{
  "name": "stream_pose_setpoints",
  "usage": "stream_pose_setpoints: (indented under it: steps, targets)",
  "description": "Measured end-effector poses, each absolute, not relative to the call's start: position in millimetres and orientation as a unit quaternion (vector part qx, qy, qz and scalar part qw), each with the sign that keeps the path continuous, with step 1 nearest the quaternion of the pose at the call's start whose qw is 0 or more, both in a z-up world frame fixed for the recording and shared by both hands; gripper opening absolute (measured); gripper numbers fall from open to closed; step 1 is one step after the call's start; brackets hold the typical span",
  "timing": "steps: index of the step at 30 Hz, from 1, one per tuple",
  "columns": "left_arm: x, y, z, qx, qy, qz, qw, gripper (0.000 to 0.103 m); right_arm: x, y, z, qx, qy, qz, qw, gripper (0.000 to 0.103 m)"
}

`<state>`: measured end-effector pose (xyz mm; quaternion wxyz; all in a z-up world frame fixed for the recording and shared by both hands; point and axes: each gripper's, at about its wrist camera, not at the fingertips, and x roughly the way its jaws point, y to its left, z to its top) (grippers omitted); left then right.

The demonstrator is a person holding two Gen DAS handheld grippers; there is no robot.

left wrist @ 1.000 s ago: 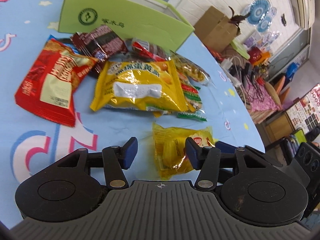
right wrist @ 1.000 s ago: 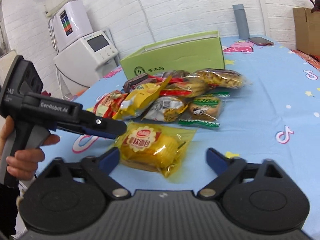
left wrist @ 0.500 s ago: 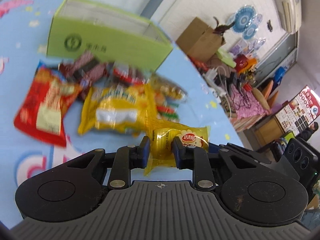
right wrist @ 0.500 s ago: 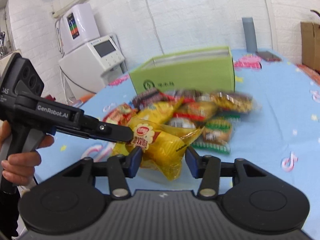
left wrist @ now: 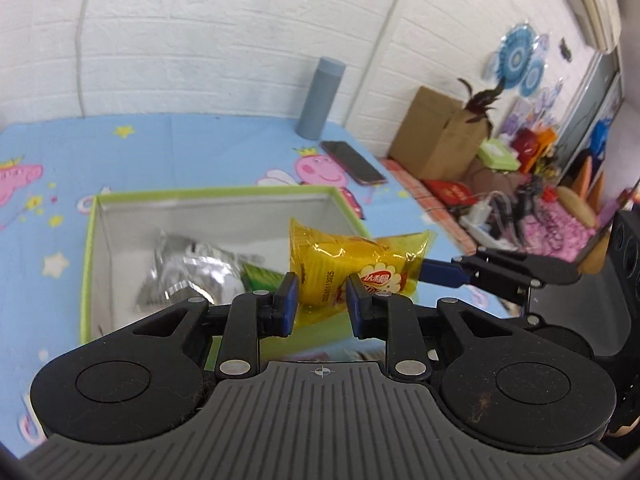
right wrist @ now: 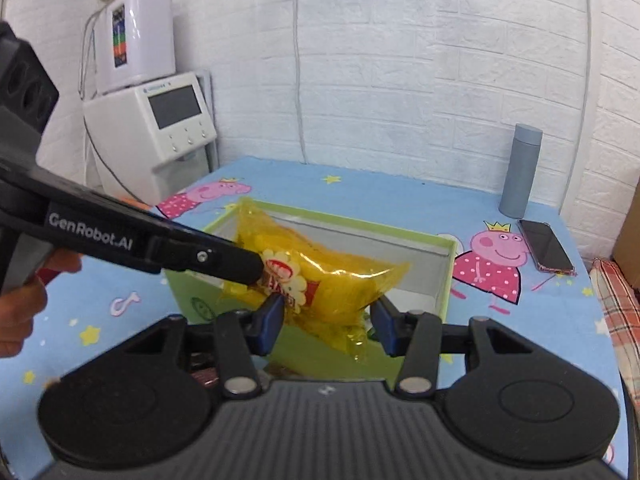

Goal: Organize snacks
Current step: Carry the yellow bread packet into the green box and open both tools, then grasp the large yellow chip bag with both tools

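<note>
Left wrist view: the left gripper (left wrist: pixel 322 304) is closed on one end of a yellow plastic-wrapped snack packet (left wrist: pixel 352 260), its blue pads (left wrist: pixel 289 302) pinching the wrapper. The packet's long axis runs across the frame, from this gripper toward the right gripper (left wrist: pixel 440 274), whose blue tip touches the far end. In the right wrist view the right gripper (right wrist: pixel 330 318) stands partly open around the packet (right wrist: pixel 324 280); whether its pads press the wrapper, I cannot tell. The packet hangs above the open green cardboard box (left wrist: pixel 90 248), which holds a silver foil pouch (left wrist: pixel 188 276) and something green. A red and white logo and a printed date code show on the wrapper; the left gripper's body reads "GenRobot.AI". Beyond the box, on the blue cartoon-printed surface (right wrist: pixel 400 196), stand a grey cylindrical bottle (right wrist: pixel 522 172) and a dark smartphone (right wrist: pixel 546 246).
</note>
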<state>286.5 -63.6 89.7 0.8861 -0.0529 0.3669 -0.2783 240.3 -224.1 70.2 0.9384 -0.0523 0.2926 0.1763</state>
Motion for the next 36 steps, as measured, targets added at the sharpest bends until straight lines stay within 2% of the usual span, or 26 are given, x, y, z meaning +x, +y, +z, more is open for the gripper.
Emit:
stream_pose_setpoints:
  steps: [7, 8, 9, 10, 12, 15, 18, 21, 29, 31, 33, 34, 36]
  targets:
    - [365, -68, 53, -0.073, 0.405, -0.269, 0.871, 0.005, 322, -228, 30, -0.058, 0.35, 0.17, 0.919, 0.051]
    - [370, -67, 51, -0.076, 0.406, -0.266, 0.871, 0.014, 326, -229, 28, -0.057, 0.35, 0.17, 0.919, 0.052]
    - [371, -64, 51, -0.077, 0.404, -0.264, 0.872, 0.027, 326, -231, 26, -0.056, 0.348, 0.17, 0.92, 0.057]
    - [369, -59, 52, -0.078, 0.395, -0.262, 0.877, 0.032, 324, -233, 27, -0.053, 0.342, 0.17, 0.922, 0.062]
    - [355, -51, 58, -0.075, 0.374, -0.261, 0.887, 0.039, 310, -237, 33, -0.044, 0.323, 0.173, 0.929, 0.067]
    - [323, -35, 64, -0.081, 0.353, -0.273, 0.891, 0.05, 272, -243, 43, -0.037, 0.292, 0.178, 0.939, 0.08]
    - [280, -21, 64, -0.085, 0.342, -0.282, 0.892, 0.058, 225, -249, 42, -0.026, 0.278, 0.184, 0.942, 0.083]
    - [239, -14, 55, -0.089, 0.342, -0.291, 0.889, 0.059, 179, -251, 34, -0.004, 0.283, 0.193, 0.94, 0.088]
    - [163, 5, 5, -0.122, 0.385, -0.276, 0.872, 0.057, 95, -216, -3, 0.035, 0.308, 0.229, 0.923, 0.088]
    - [166, 6, -7, -0.134, 0.404, -0.272, 0.863, 0.051, 90, -201, -7, 0.022, 0.309, 0.238, 0.921, 0.088]
    - [177, 5, -15, -0.142, 0.417, -0.27, 0.856, 0.035, 93, -187, -11, 0.004, 0.31, 0.242, 0.92, 0.088]
    - [184, 3, -19, -0.146, 0.424, -0.267, 0.853, 0.036, 97, -180, -13, -0.008, 0.309, 0.247, 0.918, 0.088]
    - [192, 5, -25, -0.156, 0.428, -0.279, 0.846, 0.028, 103, -169, -19, -0.025, 0.316, 0.246, 0.916, 0.088]
